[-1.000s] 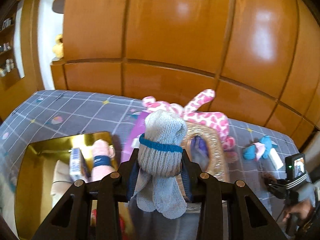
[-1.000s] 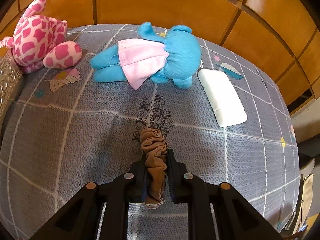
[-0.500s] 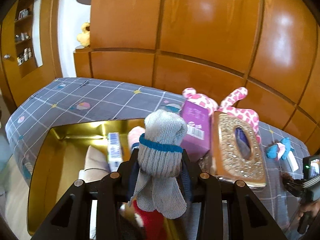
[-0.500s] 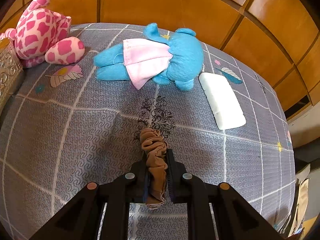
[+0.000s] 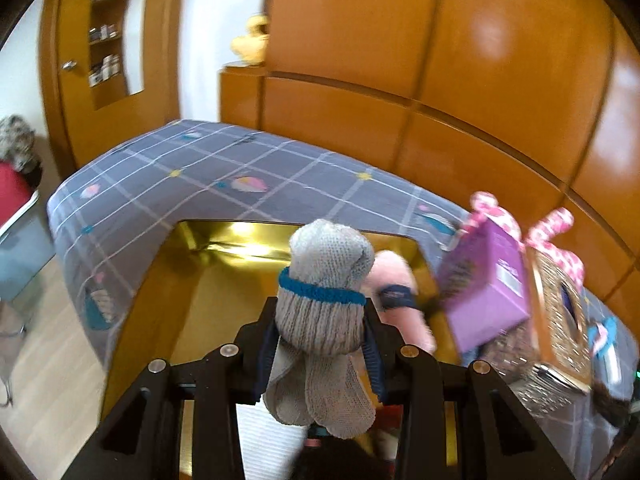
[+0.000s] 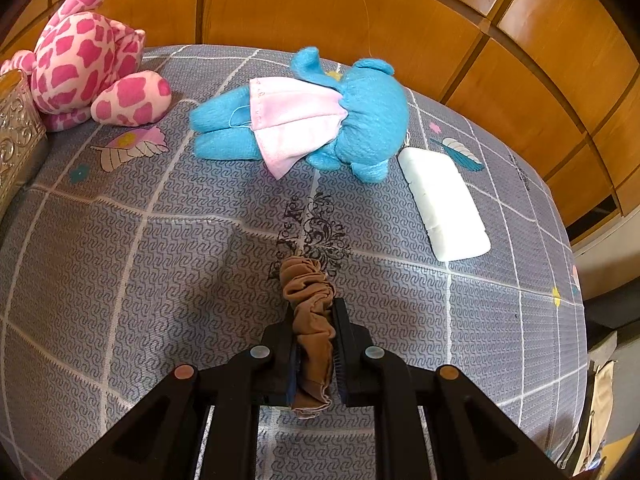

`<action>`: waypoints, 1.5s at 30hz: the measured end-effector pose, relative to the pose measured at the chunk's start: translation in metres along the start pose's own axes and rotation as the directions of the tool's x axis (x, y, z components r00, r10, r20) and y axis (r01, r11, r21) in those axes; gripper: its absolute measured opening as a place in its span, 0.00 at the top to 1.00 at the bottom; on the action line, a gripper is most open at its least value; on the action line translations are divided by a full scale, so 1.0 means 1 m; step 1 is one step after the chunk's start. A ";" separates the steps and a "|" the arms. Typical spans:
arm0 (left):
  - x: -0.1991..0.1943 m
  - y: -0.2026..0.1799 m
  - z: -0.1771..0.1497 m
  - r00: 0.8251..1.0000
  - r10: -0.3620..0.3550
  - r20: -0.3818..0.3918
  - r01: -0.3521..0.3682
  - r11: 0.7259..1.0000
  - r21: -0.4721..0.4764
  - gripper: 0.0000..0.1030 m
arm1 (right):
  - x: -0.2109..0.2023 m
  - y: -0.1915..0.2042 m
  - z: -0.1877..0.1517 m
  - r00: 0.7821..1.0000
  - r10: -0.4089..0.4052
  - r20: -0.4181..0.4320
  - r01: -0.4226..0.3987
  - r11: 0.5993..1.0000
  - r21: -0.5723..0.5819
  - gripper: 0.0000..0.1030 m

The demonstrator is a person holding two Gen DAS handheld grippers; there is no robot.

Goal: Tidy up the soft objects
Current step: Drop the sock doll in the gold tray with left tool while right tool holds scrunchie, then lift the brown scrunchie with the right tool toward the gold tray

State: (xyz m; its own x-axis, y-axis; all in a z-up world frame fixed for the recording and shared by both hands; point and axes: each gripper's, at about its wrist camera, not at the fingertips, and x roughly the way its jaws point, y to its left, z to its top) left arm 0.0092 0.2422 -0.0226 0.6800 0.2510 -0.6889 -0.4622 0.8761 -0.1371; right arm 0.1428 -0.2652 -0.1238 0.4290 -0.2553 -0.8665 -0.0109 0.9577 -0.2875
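My left gripper [image 5: 320, 332] is shut on a rolled grey sock with a blue band [image 5: 324, 292] and holds it above the open gold box [image 5: 224, 240] on the bed. A pink sock roll with a dark band [image 5: 394, 296] lies in the box. My right gripper [image 6: 314, 328] is shut on a bunched tan stocking [image 6: 310, 300] just above the grey bedspread [image 6: 120, 260]. A blue plush toy in a pink dress [image 6: 312, 120] and a pink spotted plush [image 6: 88, 64] lie beyond it.
A purple box [image 5: 488, 284] and a gold patterned tissue box [image 5: 560, 320] stand right of the gold box. A white flat pack [image 6: 444, 204] lies right of the blue plush. Wooden wall panels [image 5: 440, 80] run behind the bed. The bed's edge and floor are at the left.
My left gripper has swung left with the grey sock, from over the tissue box to over the gold box. My right gripper has barely moved, still holding the stocking.
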 end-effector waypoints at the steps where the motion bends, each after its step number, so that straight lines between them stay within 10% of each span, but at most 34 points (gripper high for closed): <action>1: 0.002 0.008 0.001 1.000 0.017 -0.002 -0.017 1.000 -0.015 0.62 | 0.000 0.000 0.000 1.000 0.000 0.000 0.000 1.000 0.000 0.87; 12: 0.037 0.057 -0.004 0.990 0.115 -0.087 -0.123 0.988 -0.091 0.61 | 0.000 0.001 0.000 1.000 -0.004 0.002 0.004 1.000 -0.010 0.87; 18: 0.043 0.061 -0.009 0.980 0.172 -0.095 -0.182 0.978 -0.105 0.20 | 0.000 0.001 0.000 1.000 -0.007 0.003 0.007 1.000 -0.012 0.87; 45: 0.006 -0.003 -0.042 0.997 0.017 -0.071 -0.014 0.999 0.043 0.18 | 0.000 -0.012 0.006 1.000 0.027 -0.015 -0.025 0.996 0.085 0.89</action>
State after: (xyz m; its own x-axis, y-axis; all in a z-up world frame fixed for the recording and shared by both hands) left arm -0.0090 0.2236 -0.0558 0.6300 0.2357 -0.7399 -0.4464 0.8896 -0.0967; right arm 0.1484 -0.2756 -0.1183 0.4151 -0.2316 -0.8798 0.0554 0.9717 -0.2296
